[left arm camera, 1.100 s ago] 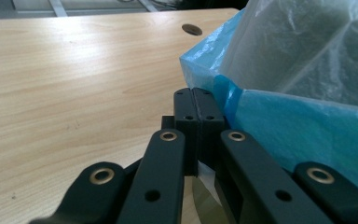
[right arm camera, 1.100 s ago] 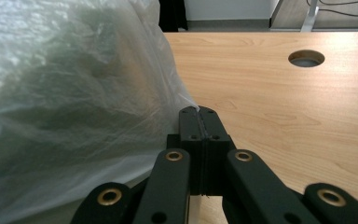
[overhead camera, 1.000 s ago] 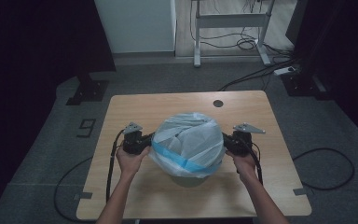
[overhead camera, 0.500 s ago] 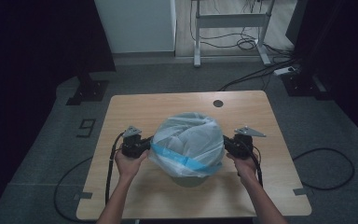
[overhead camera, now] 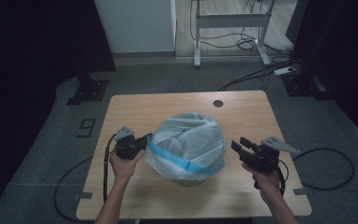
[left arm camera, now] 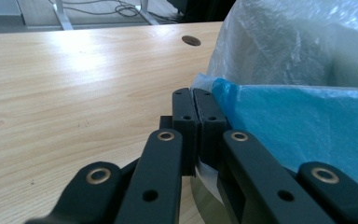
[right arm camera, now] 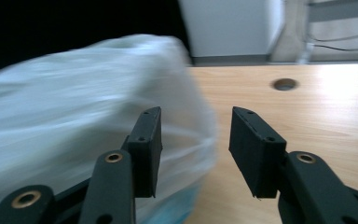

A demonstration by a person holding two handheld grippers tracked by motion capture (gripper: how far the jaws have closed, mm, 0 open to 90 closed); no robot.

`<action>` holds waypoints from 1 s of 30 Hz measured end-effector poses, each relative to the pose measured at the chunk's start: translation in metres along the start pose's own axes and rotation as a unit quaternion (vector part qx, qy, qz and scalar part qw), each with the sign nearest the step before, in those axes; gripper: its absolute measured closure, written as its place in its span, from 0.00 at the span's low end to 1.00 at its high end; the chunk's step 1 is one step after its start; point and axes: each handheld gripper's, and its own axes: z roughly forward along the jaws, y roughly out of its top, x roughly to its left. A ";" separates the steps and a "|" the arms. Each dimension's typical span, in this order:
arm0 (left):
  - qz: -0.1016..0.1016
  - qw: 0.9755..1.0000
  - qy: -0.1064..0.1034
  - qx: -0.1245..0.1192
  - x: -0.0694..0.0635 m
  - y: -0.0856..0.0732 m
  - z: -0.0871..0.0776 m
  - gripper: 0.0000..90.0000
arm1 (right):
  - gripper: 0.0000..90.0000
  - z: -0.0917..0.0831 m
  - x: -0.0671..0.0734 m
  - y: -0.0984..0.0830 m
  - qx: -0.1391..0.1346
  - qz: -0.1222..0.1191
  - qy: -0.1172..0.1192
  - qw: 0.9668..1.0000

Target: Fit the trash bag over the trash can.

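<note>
Pressed together, the left gripper's [overhead camera: 145, 142] fingers [left arm camera: 186, 116] pinch the blue band [left arm camera: 303, 121] at the rim of the plastic bag [overhead camera: 186, 142], while the right gripper's [overhead camera: 240, 147] fingers [right arm camera: 149, 135] stand apart with nothing between them, having just been opening, just off the bag's right side. From the high view the bag is a pale, puffed dome over a bin [overhead camera: 191, 179], whose grey base shows beneath it, set a little toward the near edge of the wooden table [overhead camera: 168, 105] and about midway between left and right. Beyond it, near the far edge, a round cable hole [overhead camera: 218, 103] breaks the board. Black cables [overhead camera: 328, 161] trail off the near corners on both sides to the grey floor [overhead camera: 37, 154]. A white table frame [overhead camera: 228, 23] stands well beyond the far edge, with more cables around its feet. The left gripper view shows the pinch up close, a thin fold of film trapped between the pads, which the high view is too small to give. The right gripper view, blurred, shows the bag bulging to the left of the spread fingers and bare board to the right. Open board lies to the far left, far right and along the near edge.
</note>
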 end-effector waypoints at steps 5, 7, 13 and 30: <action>0.002 1.000 0.002 -0.008 -0.004 0.001 -0.008 0.97 | 0.54 -0.025 0.036 -0.002 0.011 -0.032 0.060 0.998; 0.003 1.000 0.004 -0.010 -0.005 0.001 -0.011 0.97 | 0.52 -0.031 0.051 -0.004 0.014 -0.049 0.085 0.995; 0.004 1.000 0.004 -0.012 -0.006 0.001 -0.015 0.97 | 0.47 -0.028 0.080 -0.016 0.038 -0.093 0.123 0.987; 0.005 1.000 -0.002 -0.007 -0.007 -0.006 -0.012 0.97 | 0.85 -0.001 0.088 -0.045 0.061 -0.156 0.157 0.973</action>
